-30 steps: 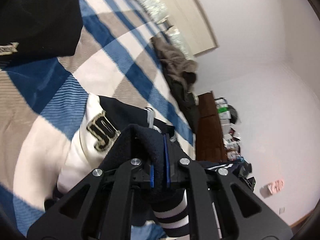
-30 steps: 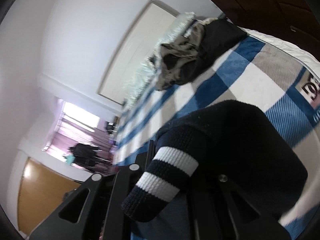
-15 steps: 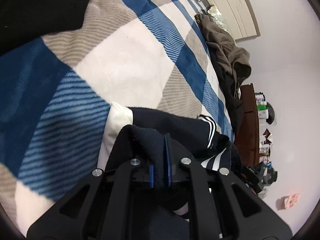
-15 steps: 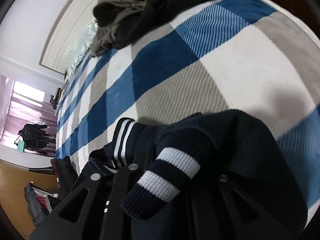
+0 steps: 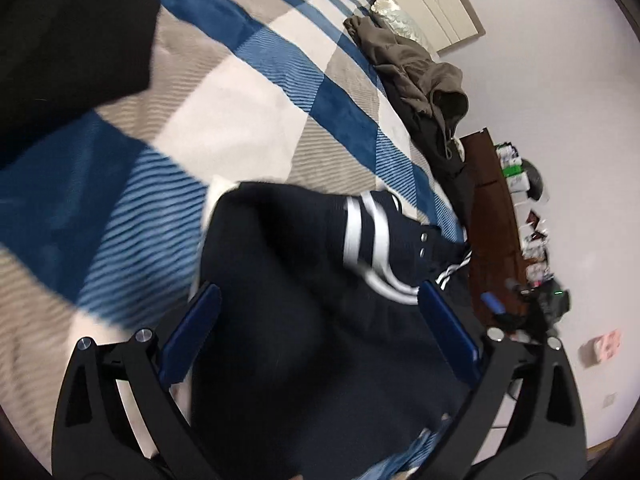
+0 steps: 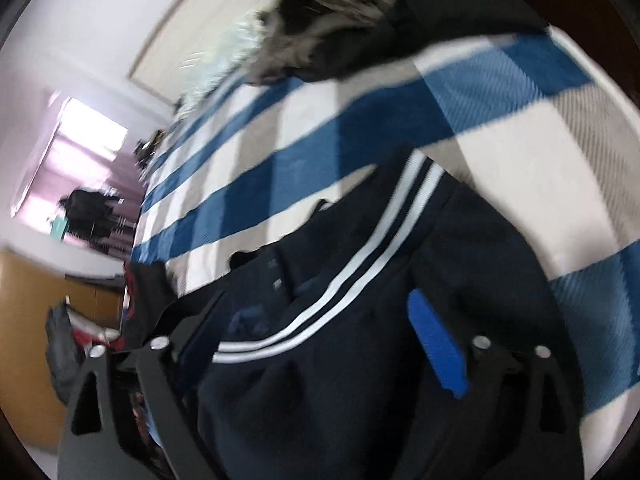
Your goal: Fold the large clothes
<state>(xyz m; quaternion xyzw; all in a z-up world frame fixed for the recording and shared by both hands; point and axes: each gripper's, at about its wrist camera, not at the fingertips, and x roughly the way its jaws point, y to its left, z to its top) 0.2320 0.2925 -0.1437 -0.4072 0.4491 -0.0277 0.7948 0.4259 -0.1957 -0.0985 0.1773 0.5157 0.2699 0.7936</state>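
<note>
The jacket (image 5: 304, 320) is a navy, thick, soft knit with white stripes at its ribbed bands and snap buttons down the front. It lies bunched on the bed (image 5: 248, 120), folded over itself, and fills the lower middle of both wrist views. In my judgement it is limp and fairly heavy for cloth: it will sag and drape from any single hold, it will not slip readily on the fleecy bedcover, and nothing about it is fragile. The ribbed, striped bands look like the firmest places to pinch, since they are thicker and keep their line; a hold at two spread points along one edge should carry a fold flat, while a hold in the loose body would only gather a lump.

The left tool (image 5: 316, 320) stands wide, its jaws having just been opening; the jacket lies between the blue pads (image 5: 192, 336) but they do not press on it. It points steeply down at the bed, with the stripes at about 1 o'clock from its middle.

The right tool (image 6: 320, 344) is likewise wide, its jaws also just opened, the cloth beneath and between them with no pinch visible. It too tilts down onto the jacket, with the striped band running from 7 to 1 o'clock across its view; this view is blurred.

A brown and black clothes heap (image 5: 420, 80) sits well apart at 1 o'clock on the bed in the left view, near the headboard.
</note>
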